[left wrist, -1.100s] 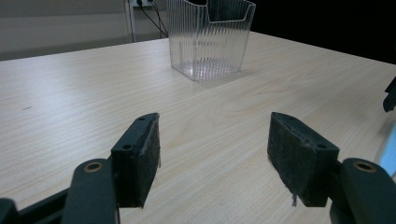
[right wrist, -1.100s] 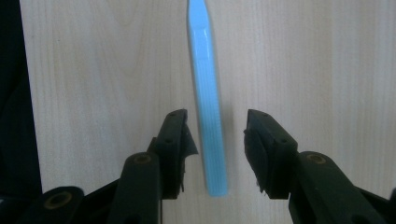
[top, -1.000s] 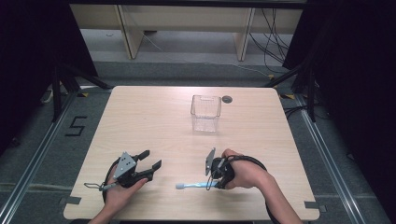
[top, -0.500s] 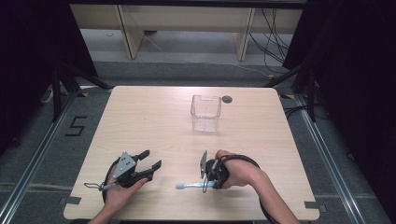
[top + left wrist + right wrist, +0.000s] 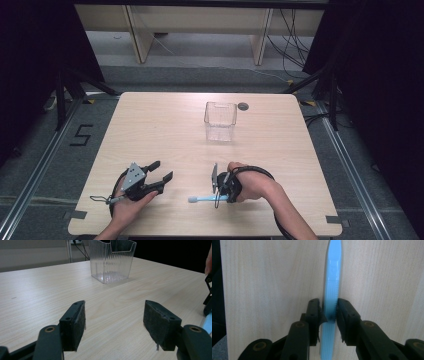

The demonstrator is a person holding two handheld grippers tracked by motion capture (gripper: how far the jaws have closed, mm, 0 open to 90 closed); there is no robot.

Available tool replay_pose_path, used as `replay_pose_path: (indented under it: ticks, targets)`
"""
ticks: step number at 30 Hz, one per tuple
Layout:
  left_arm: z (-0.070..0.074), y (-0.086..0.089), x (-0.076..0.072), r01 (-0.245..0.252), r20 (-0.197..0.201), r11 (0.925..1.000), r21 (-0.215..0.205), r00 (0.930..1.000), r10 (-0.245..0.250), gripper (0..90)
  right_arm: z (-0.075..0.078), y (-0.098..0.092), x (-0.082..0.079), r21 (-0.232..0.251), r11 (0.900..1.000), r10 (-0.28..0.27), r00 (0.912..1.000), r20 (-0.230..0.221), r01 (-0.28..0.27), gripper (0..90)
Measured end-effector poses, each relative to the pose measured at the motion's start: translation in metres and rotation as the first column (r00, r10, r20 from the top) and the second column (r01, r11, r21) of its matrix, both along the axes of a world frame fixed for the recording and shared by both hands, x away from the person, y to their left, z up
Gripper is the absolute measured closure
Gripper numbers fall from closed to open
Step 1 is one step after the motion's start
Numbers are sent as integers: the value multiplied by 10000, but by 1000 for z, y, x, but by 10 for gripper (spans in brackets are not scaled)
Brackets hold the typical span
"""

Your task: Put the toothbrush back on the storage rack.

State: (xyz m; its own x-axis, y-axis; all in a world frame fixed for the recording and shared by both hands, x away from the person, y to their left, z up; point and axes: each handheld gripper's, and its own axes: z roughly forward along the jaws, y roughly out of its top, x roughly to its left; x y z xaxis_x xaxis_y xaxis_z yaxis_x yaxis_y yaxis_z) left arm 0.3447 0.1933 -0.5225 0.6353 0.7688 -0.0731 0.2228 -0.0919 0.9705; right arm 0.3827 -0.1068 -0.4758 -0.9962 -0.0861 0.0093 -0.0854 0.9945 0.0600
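Observation:
A light blue plastic handle [image 5: 202,199], ribbed like a toothbrush grip, lies near the table's front edge. My right gripper [image 5: 217,196] is shut on it. In the right gripper view the two black jaws pinch the blue handle [image 5: 333,277] at its ribbed part, right gripper [image 5: 329,311] pointing down at the wood. My left gripper [image 5: 162,170] rests at the front left, held in a hand, open, nothing between its pads [image 5: 75,325]. The left gripper [image 5: 116,322] faces a clear ribbed plastic box [image 5: 111,260]; the blue handle's [image 5: 207,323] edge shows at the right.
The clear box [image 5: 220,121] stands upright at the table's middle back, with a small dark round disc [image 5: 243,106] just behind it to the right. The light wooden table [image 5: 150,130] is bare between the box and both grippers. Dark floor and shelf legs surround it.
My right hand and gripper have shifted a little to the left along the blue handle, whose pale tip stays in place. The left gripper has not moved.

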Motion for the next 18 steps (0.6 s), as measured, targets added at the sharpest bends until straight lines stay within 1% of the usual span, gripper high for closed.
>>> replay_pose_path:
  ticks: [1,4,5,6,7,8,10,11,12,14,15,17,18]
  targets:
    - [0,0,0,7,5,10000,1,10000,-7,343,2,1,-2,-278,9986,-453,9987,-222,446,721]
    - [0,0,0,7,-4,10000,0,10000,-7,343,1,2,-1,-224,9988,-428,9990,-113,425,724]
    - [0,0,0,6,-2,10000,-3,10000,-6,343,-1,2,2,-28,9999,-110,9999,-41,110,727]
    - [0,0,0,11,0,10000,-2,10000,-11,343,0,2,2,-126,9999,-33,10000,-10,33,731]
    - [0,0,0,13,-4,10000,5,10000,-13,343,0,2,0,-187,9995,-269,9996,-100,267,738]
    - [0,0,0,12,-8,10000,5,10000,-12,343,1,3,-1,-277,9987,-419,9991,-81,417,742]
    - [0,0,0,12,-11,10000,9,10000,-12,343,0,4,1,-182,9997,-151,9999,57,152,752]
    - [0,0,0,14,-7,10000,5,10000,-14,343,2,5,-2,-367,9980,-504,9987,85,506,759]
    - [0,0,0,13,3,10000,6,10000,-13,343,0,4,-1,-259,9991,-341,9993,143,344,763]
    - [0,0,0,12,7,10000,4,10000,-12,343,1,5,-2,-339,9986,-405,9991,158,410,778]
    - [0,0,0,10,4,10000,3,10000,-10,343,0,5,-2,-275,9995,-164,9995,280,172,783]
    - [0,0,0,13,4,10000,11,10000,-13,343,1,6,-4,-412,9984,-382,9989,281,394,785]
    - [0,0,0,12,7,10000,10,10000,-12,343,1,6,-4,-412,9984,-382,9989,281,394,785]
